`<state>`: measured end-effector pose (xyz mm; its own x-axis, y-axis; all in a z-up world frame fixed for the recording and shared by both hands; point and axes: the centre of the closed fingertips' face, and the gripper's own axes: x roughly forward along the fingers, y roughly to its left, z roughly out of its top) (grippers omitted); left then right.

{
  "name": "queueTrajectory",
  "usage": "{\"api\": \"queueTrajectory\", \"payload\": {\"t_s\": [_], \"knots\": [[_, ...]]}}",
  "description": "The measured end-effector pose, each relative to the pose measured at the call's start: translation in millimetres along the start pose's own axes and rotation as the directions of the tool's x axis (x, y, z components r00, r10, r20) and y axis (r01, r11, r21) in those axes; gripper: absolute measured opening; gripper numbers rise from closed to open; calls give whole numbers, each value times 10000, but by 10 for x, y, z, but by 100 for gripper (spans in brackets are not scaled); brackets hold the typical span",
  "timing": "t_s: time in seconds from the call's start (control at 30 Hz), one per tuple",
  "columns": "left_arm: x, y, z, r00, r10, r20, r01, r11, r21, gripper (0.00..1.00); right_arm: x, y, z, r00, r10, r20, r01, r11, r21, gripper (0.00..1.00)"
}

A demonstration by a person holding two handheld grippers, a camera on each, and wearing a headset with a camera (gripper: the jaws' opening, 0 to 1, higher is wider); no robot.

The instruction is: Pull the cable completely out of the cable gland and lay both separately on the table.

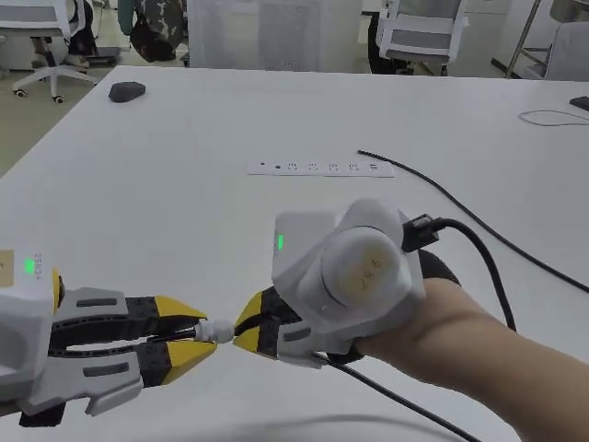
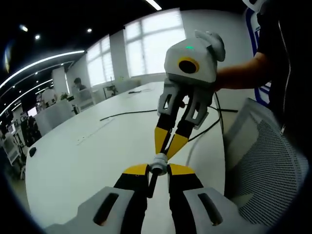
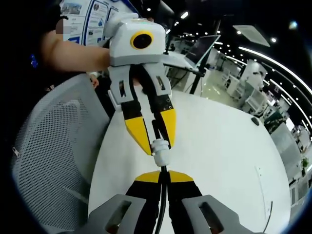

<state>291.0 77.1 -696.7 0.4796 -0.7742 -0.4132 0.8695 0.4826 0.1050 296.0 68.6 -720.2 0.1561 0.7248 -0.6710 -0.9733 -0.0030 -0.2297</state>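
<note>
Extraction step in hand, judged from the grips.

Head view: the left gripper [image 1: 195, 339] clamps the white gland [image 1: 217, 330] above the table [image 1: 184, 138]. The right gripper [image 1: 247, 330] stands just beside the gland, closed on the black cable [image 1: 396, 398], which trails away behind it.

Left gripper view: both yellow tips grip the gland [image 2: 158, 165]. The right gripper [image 2: 168, 141] meets it from the opposite side, jaws narrow.

Right gripper view: the cable [image 3: 162, 204] runs between the closed jaws straight into the gland [image 3: 160, 148]. It appears to be still threaded.

Next move: separate the grippers along the cable axis, holding the gland fixed. One pull is unlikely to clear the full length, so re-gripping near the gland may be needed. Nothing is laid down yet.
</note>
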Motion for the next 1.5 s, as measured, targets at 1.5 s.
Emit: {"api": "queueTrajectory", "payload": {"t_s": [1.5], "knots": [[-1249,211,-1472,8362,5478,-235,-5114,7638,-3938,15,1589,-168,550,9773,-28,2118,-1068,8569,5044,0]]}}
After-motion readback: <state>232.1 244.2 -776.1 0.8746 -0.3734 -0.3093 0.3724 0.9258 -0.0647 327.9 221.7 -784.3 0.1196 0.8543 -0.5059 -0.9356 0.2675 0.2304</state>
